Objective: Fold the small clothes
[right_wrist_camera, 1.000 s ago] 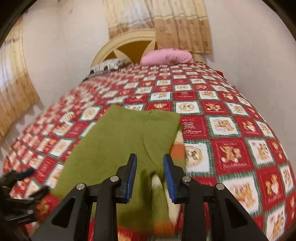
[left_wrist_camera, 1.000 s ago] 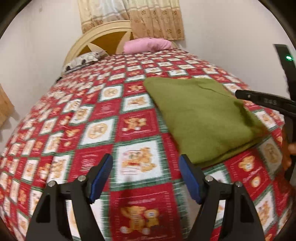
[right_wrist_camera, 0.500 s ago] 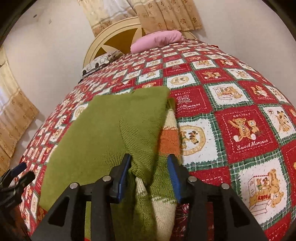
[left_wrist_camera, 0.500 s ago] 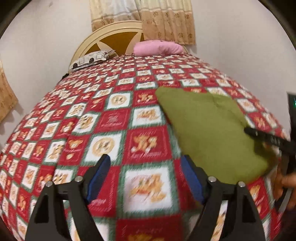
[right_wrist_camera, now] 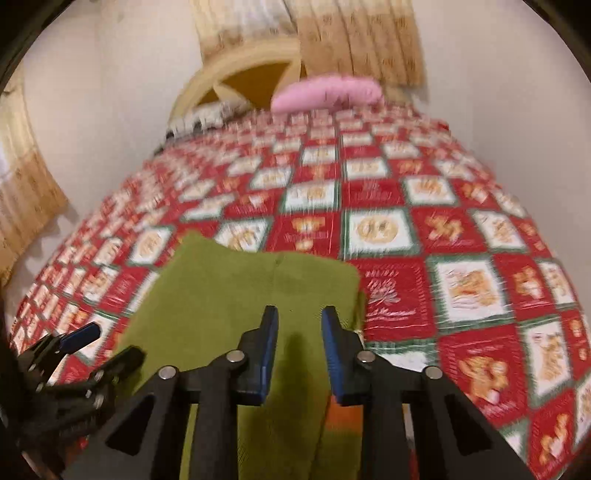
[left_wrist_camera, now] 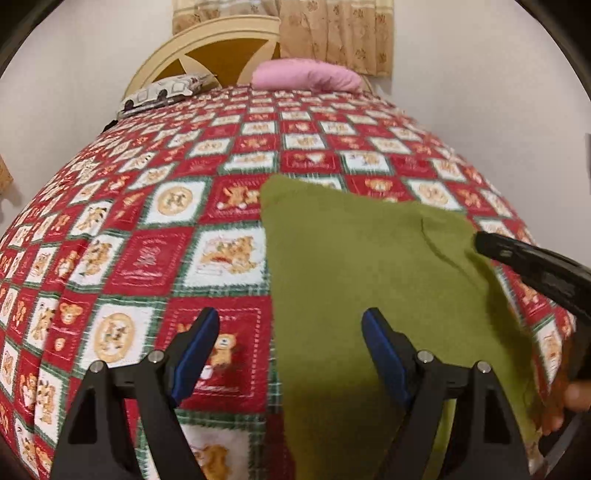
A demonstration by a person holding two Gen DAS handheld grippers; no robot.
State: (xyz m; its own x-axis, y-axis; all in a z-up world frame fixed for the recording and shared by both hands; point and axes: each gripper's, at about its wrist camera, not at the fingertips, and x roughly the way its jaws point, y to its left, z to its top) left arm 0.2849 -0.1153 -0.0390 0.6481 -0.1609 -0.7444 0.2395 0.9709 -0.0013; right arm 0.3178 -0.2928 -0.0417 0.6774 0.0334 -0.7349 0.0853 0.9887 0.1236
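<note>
Green sweater (left_wrist_camera: 362,266), one, folded on bedspread (left_wrist_camera: 147,258), its near edge between left gripper (left_wrist_camera: 290,350) fingers, spread wide. Right gripper (right_wrist_camera: 297,347) jaws, just closing, narrow, straddle a fold; pinch unclear. Two pillows beyond.

This is a bedroom in a home. A bed fills both views, spread with a red, green and white patchwork quilt (left_wrist_camera: 155,254) printed with teddy bears. At its far edge stands an arched cream headboard (left_wrist_camera: 207,48) with a sunburst cut-out, and against it lie a pink pillow (left_wrist_camera: 306,75) and a second pillow (left_wrist_camera: 166,92) in a black-and-white print. Beige patterned curtains (left_wrist_camera: 332,33) hang on the plain white wall behind.
</note>
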